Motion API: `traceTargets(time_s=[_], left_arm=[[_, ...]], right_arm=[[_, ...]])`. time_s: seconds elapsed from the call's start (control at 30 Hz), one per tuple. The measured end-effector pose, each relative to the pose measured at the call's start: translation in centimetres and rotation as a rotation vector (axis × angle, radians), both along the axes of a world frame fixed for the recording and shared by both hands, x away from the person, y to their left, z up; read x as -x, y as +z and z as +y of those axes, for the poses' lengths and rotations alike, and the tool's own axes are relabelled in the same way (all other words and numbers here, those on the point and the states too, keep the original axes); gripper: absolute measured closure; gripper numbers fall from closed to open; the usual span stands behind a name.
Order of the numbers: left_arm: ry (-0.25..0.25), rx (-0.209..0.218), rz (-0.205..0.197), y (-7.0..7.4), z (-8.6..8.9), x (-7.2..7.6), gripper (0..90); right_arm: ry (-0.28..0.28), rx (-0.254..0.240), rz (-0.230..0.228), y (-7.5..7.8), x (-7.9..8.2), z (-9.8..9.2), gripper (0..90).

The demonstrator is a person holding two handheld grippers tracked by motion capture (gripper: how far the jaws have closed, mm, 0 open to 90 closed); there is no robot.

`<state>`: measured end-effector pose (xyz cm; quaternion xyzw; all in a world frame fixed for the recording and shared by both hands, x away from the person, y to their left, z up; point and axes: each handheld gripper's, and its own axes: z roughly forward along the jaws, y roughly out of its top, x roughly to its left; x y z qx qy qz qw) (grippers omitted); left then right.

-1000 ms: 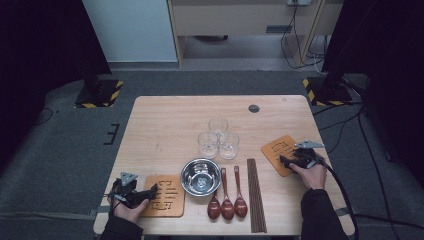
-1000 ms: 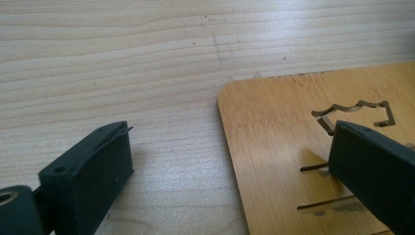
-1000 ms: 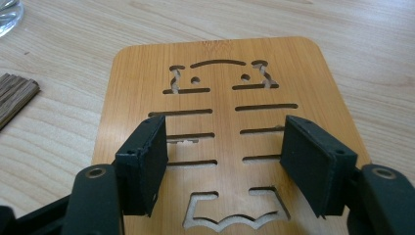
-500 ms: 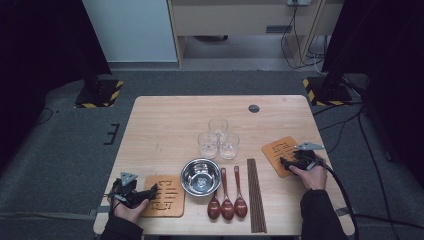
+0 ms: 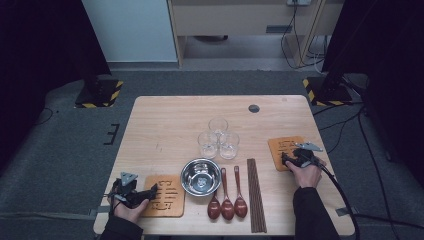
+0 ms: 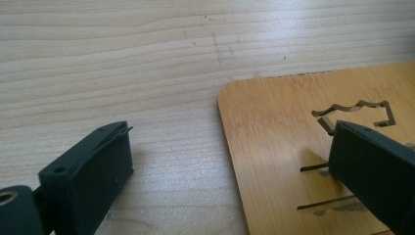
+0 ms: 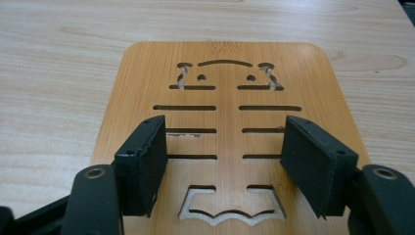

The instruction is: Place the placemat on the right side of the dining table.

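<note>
At the near edge of the tabletop (image 5: 165,120), the left tongs (image 5: 150,192) lie low with their jaws apart, one over bare wood and the other above the left bamboo trivet (image 5: 167,197), straddling its corner; in the left gripper view that corner (image 6: 274,147) sits between the two black jaws and nothing is clamped. Just right of that trivet stands a steel bowl (image 5: 201,176), then three brown spoons (image 5: 227,205) side by side, then a bundle of dark chopsticks (image 5: 255,195) lying lengthwise. Further right and a little farther back, the right tongs (image 5: 284,161) rest at the near edge of the right bamboo trivet (image 5: 282,147), jaws wide apart; the right gripper view shows them hovering over its cut-out pattern (image 7: 225,127) without pressing on it. Beyond the bowl, three clear glasses (image 5: 218,137) cluster together, and a small dark disc (image 5: 254,108) lies near the far edge
</note>
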<state>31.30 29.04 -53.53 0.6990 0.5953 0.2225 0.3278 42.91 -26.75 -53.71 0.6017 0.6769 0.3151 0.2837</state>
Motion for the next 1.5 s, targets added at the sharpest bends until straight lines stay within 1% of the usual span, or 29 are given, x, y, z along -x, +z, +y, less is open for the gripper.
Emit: traceTargets(time_s=[0.07, 0.17, 0.2, 0.23, 0.3, 0.33, 0.47, 0.53, 0.57, 0.6, 0.63, 0.67, 0.7, 0.73, 0.8, 0.83, 0.9, 0.97, 1.07, 1.1, 1.2, 1.33, 1.37, 1.5], left_arm=[[0.0, 0.0, 0.0, 0.0, 0.0, 0.0, 1.6], [0.0, 0.0, 0.0, 0.0, 0.0, 0.0, 1.6], [0.0, 0.0, 0.0, 0.0, 0.0, 0.0, 1.6], [0.0, 0.0, 0.0, 0.0, 0.0, 0.0, 1.6], [0.0, 0.0, 0.0, 0.0, 0.0, 0.0, 1.6], [0.0, 0.0, 0.0, 0.0, 0.0, 0.0, 1.6], [0.0, 0.0, 0.0, 0.0, 0.0, 0.0, 1.6], [0.0, 0.0, 0.0, 0.0, 0.0, 0.0, 1.6], [0.0, 0.0, 0.0, 0.0, 0.0, 0.0, 1.6], [0.0, 0.0, 0.0, 0.0, 0.0, 0.0, 1.6], [0.0, 0.0, 0.0, 0.0, 0.0, 0.0, 1.6], [0.0, 0.0, 0.0, 0.0, 0.0, 0.0, 1.6], [0.0, 0.0, 0.0, 0.0, 0.0, 0.0, 1.6], [0.0, 0.0, 0.0, 0.0, 0.0, 0.0, 1.6], [0.0, 0.0, 0.0, 0.0, 0.0, 0.0, 1.6], [0.0, -0.001, 0.0, 0.0, 0.0, 0.0, 1.6], [0.0, 0.0, 0.0, 0.0, 0.0, 0.0, 1.6], [0.0, -0.001, 0.0, 0.0, 0.0, 0.0, 1.6], [0.0, -0.001, 0.0, 0.0, 0.0, 0.0, 1.6], [0.0, -0.001, 0.0, 0.0, 0.0, 0.0, 1.6], [0.0, -0.001, 0.0, 0.0, 0.0, 0.0, 1.6], [0.0, -0.001, 0.0, 0.0, 0.0, 0.0, 1.6], [0.0, -0.001, 0.0, 0.0, 0.0, 0.0, 1.6], [0.0, 0.0, 0.0, 0.0, 0.0, 0.0, 1.6]], right_arm=[[-0.029, -0.001, 0.001, 0.0, -0.1, 0.2, 33.8], [-0.041, 0.004, -0.003, 0.0, -0.2, 0.1, 33.8], [-0.063, 0.003, -0.002, 0.0, -0.2, 0.1, 33.9], [-0.063, 0.003, -0.002, 0.0, -0.2, 0.1, 33.9], [-0.092, 0.003, -0.001, 0.0, -0.1, 0.0, 33.8], [-0.116, 0.003, -0.002, 0.0, 0.0, 0.0, 33.9], [-0.119, -0.005, -0.004, 0.0, 0.0, -0.1, 34.5], [-0.115, -0.019, -0.008, 0.0, 0.1, -0.3, 33.5], [-0.11, -0.025, -0.015, 0.1, 0.1, -0.4, 32.8], [-0.09, -0.027, -0.027, 0.2, 0.2, -0.7, 32.3], [-0.09, -0.027, -0.027, 0.2, 0.2, -0.7, 32.3], [-0.064, -0.02, -0.035, 0.6, 0.4, -1.0, 31.9], [-0.064, -0.02, -0.035, 0.6, 0.4, -1.0, 31.9], [-0.026, -0.024, -0.042, 0.9, 0.5, -1.4, 30.5], [-0.015, -0.025, -0.041, 1.1, 0.7, -1.6, 30.5], [0.006, -0.023, -0.044, 1.1, 0.8, -1.8, 29.9], [0.024, -0.004, -0.036, 1.1, 0.9, -2.1, 29.5], [0.044, 0.004, -0.021, 0.9, 1.0, -2.4, 29.2], [0.059, 0.003, -0.002, 0.6, 1.3, -2.5, 29.8], [0.065, 0.01, 0.002, 0.6, 1.3, -2.5, 30.0], [0.064, 0.015, 0.008, 0.2, 1.4, -2.6, 30.5], [0.072, 0.002, 0.009, 0.2, 1.6, -2.6, 30.5], [0.084, 0.001, 0.011, 0.2, 1.6, -2.5, 30.5], [0.099, -0.007, 0.015, 0.2, 1.8, -2.6, 32.9]])
